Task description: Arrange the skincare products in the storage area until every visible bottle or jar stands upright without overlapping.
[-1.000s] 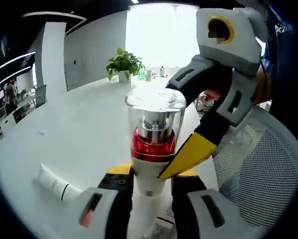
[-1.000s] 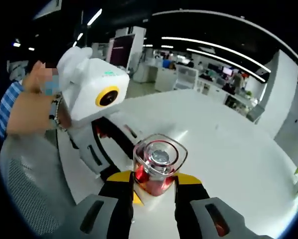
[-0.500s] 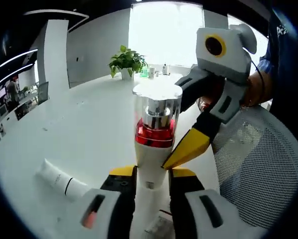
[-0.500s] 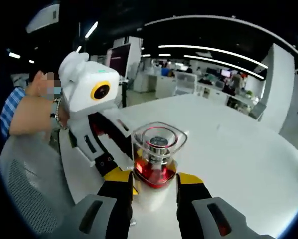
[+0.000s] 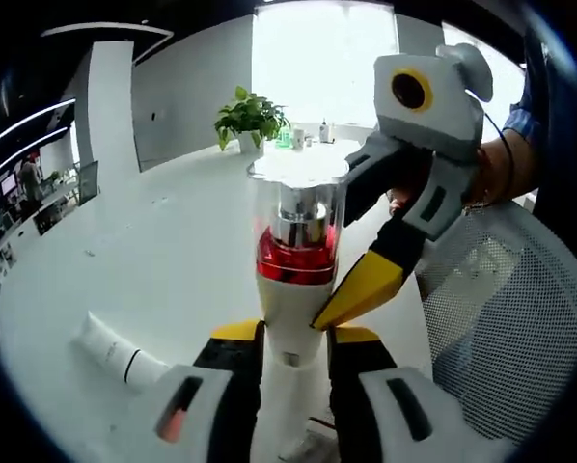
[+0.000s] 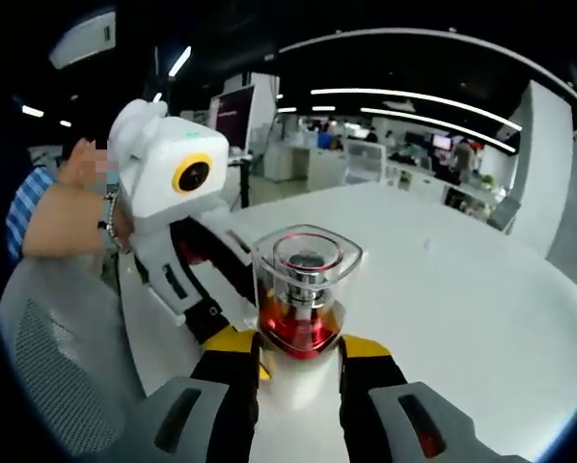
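A pump bottle (image 5: 293,289) with a white body, a red collar and a clear square cap stands upright between my left gripper (image 5: 295,338) jaws, which are shut on its lower body. One yellow finger (image 5: 366,286) of my right gripper comes in from the right and presses against the bottle's side. In the right gripper view the same bottle (image 6: 305,294) sits between my right gripper (image 6: 298,349) jaws, shut on its white body, with the left gripper reaching in from the left. A white tube (image 5: 115,352) lies flat on the table.
The white table (image 5: 163,251) stretches far ahead, with a potted plant (image 5: 250,116) and small items at its far end. A grey mesh chair (image 5: 506,318) stands at the right. A person's arm (image 6: 62,217) holds the left gripper.
Both views have shifted a little with the hands. The bottle stays held by both grippers and its cap now stands slightly straighter. The tube has not moved.
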Motion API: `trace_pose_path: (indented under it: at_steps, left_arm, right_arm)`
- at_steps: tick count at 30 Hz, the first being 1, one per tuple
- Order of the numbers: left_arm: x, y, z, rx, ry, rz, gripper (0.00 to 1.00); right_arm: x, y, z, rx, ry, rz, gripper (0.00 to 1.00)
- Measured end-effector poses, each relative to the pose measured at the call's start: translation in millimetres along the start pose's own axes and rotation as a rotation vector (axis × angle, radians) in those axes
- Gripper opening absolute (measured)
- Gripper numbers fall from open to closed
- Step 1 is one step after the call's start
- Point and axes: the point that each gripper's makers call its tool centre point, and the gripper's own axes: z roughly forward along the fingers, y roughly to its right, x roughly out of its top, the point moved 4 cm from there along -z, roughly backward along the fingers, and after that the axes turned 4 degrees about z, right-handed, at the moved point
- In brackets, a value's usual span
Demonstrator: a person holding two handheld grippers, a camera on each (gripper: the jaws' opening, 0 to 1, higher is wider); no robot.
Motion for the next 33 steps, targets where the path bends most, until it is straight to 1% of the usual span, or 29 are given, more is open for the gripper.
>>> trace_pose_path:
  at_steps: [2,5,8,10,11,12,15,16,18,19,23,26,28,30,32,33]
  left_arm:
    - [-0.7,-1.0,-3,-0.007,-0.006,-0.009,0.24]
    - [-2.7,-7.3,-12,0.0,-0.018,-0.029,0.26]
    - [-5.3,-17.0,-23,0.03,-0.027,-0.054,0.26]
    - [-8.5,-26.9,-30,0.068,-0.02,-0.091,0.26]
    - [-11.2,-31.0,-31,0.088,-0.026,-0.111,0.26]
    - [-16.4,-37.2,-33,0.119,-0.043,-0.146,0.25]
    - [-25.8,-48.5,-34,0.182,-0.073,-0.199,0.23]
    - [-26.5,-49.7,-34,0.186,-0.074,-0.2,0.23]
    - [-28.3,-51.9,-33,0.203,-0.077,-0.23,0.22]
    - [-29.3,-53.7,-34,0.218,-0.082,-0.237,0.22]
    - [-29.8,-61.1,-37,0.272,-0.089,-0.265,0.21]
    - [-27.3,-68.8,-45,0.322,-0.093,-0.272,0.21]
    - [-23.1,-74.0,-55,0.362,-0.091,-0.274,0.21]
    - [-18.4,-80.8,-67,0.421,-0.075,-0.294,0.21]
    - [-14.1,-84.6,-78,0.462,-0.062,-0.312,0.21]
    - [-10.9,-86.5,-86,0.487,-0.051,-0.325,0.22]
  right_arm:
    - [0.4,1,0,0.001,-0.012,0.007,0.27]
    - [0.2,2,-3,-0.005,-0.019,0.005,0.3]
    - [3.4,4,-8,0.005,-0.004,0.023,0.31]
    - [9.0,7,-13,0.022,0.036,0.063,0.32]
    - [9.5,8,-14,0.023,0.04,0.071,0.33]
    - [10.0,9,-15,0.027,0.047,0.081,0.34]
    - [12.0,8,-17,0.04,0.06,0.107,0.35]
    - [13.6,7,-18,0.051,0.069,0.122,0.36]
    - [20.2,5,-21,0.072,0.105,0.149,0.38]
    - [22.4,5,-23,0.076,0.11,0.151,0.39]
    - [38.6,6,-30,0.099,0.164,0.179,0.41]
    - [60.5,14,-35,0.102,0.217,0.201,0.41]
    - [75.2,22,-34,0.098,0.232,0.204,0.41]
    - [89.5,31,-28,0.085,0.235,0.191,0.4]
    - [99.4,40,-21,0.066,0.216,0.181,0.38]
    - [107.3,44,-16,0.066,0.201,0.175,0.38]
